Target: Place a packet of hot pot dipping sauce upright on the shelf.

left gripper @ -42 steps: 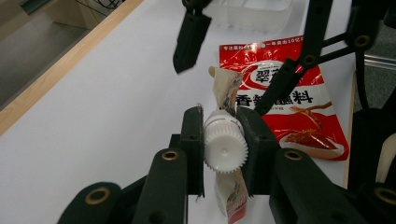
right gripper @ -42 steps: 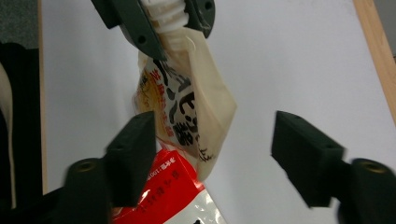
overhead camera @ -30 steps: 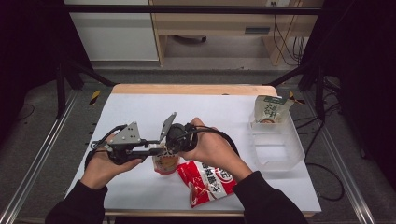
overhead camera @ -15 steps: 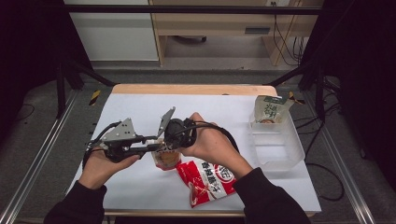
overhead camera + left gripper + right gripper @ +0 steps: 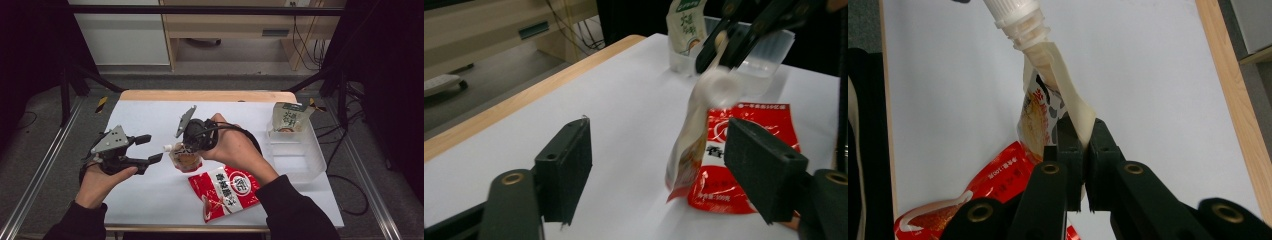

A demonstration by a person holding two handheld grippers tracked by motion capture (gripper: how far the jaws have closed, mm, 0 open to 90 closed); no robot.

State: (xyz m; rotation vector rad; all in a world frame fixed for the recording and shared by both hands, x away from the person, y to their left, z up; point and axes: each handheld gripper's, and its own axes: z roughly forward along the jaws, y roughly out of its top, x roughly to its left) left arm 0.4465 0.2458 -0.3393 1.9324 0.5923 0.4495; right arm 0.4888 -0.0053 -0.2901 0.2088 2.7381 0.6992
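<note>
Item: small spouted foil pouch with white screw cap (image 5: 184,157), table centre, pinched at its edge by right gripper (image 5: 187,148). Left gripper (image 5: 153,148), at nine o'clock, jaws just opened, empty. Step, likely: handover done. Next: carry pouch toward clear plastic tub (image 5: 307,160) at three o'clock.

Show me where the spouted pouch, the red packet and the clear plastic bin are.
spouted pouch (image 5: 1040,115), right gripper view, on its printed body below the spout.
red packet (image 5: 227,192), high view, on the middle of its printed face.
clear plastic bin (image 5: 312,162), high view, on its right rim.
</note>
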